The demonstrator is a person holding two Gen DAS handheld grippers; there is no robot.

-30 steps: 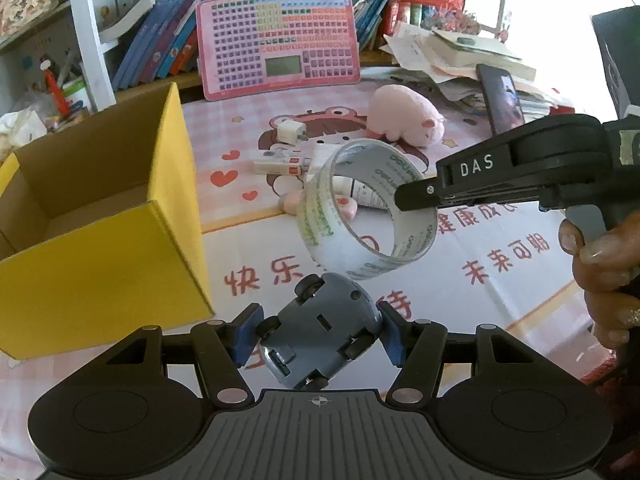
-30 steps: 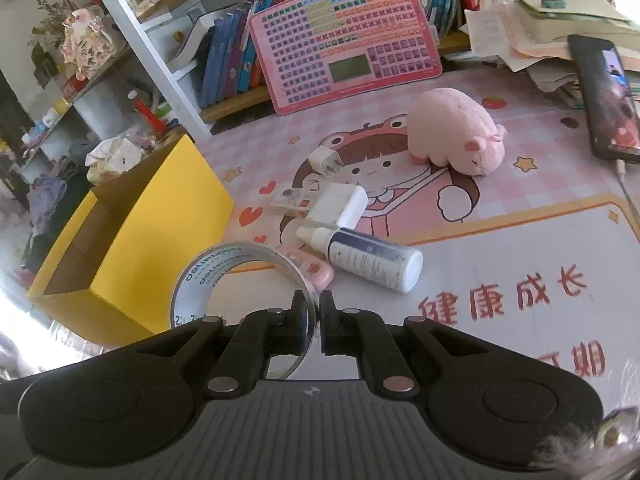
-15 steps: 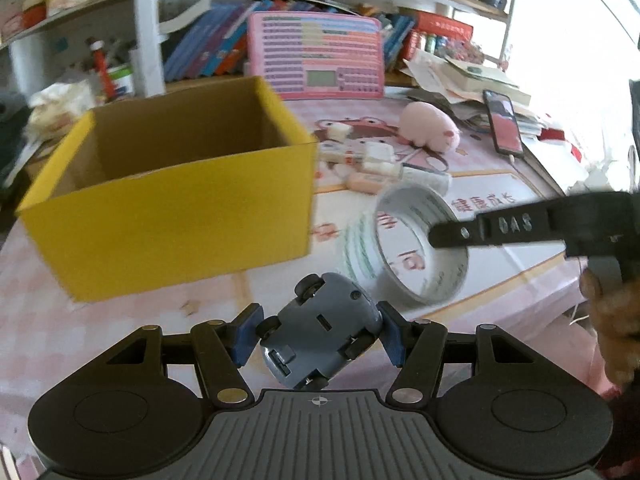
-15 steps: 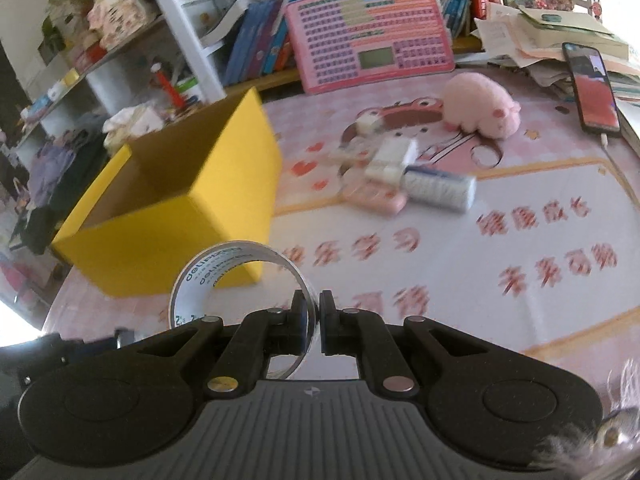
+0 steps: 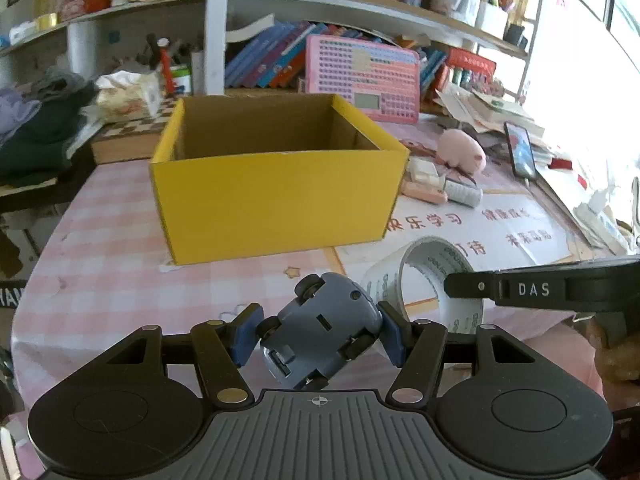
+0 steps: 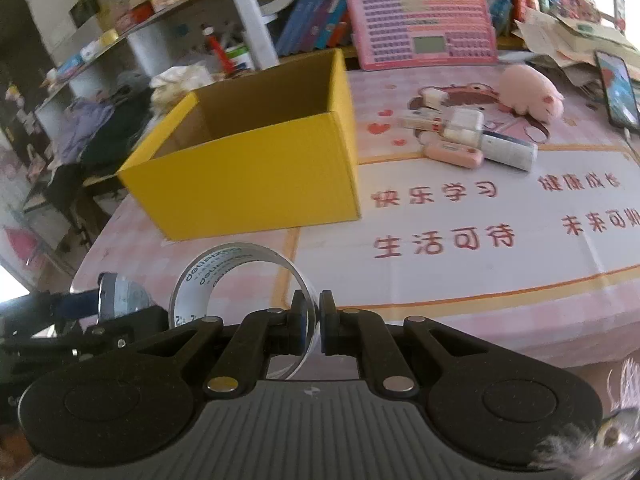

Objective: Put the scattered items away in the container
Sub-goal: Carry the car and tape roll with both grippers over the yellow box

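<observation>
My left gripper [image 5: 318, 336] is shut on a blue-grey toy car [image 5: 320, 338], held upside down above the near table edge. My right gripper [image 6: 314, 322] is shut on the wall of a clear tape roll [image 6: 224, 276], which also shows in the left wrist view [image 5: 424, 276]. The open yellow cardboard box [image 5: 276, 196] stands ahead of both grippers, also in the right wrist view [image 6: 256, 176]; its visible inside looks empty. A pink plush pig [image 6: 530, 94], a white bottle [image 6: 508, 152], a pink case [image 6: 454, 154] and small white items [image 6: 460, 122] lie right of the box.
A pink toy keyboard [image 6: 420, 26] leans against books on the shelf behind. A phone [image 6: 616, 90] and paper stacks [image 5: 492, 108] lie at the far right. Clothes [image 5: 36, 120] pile up left of the table. The table's near edge [image 6: 520, 340] lies just below the grippers.
Both grippers have pulled back and up towards the near side and left, keeping the car and the tape roll. The box now sits in front of them.
</observation>
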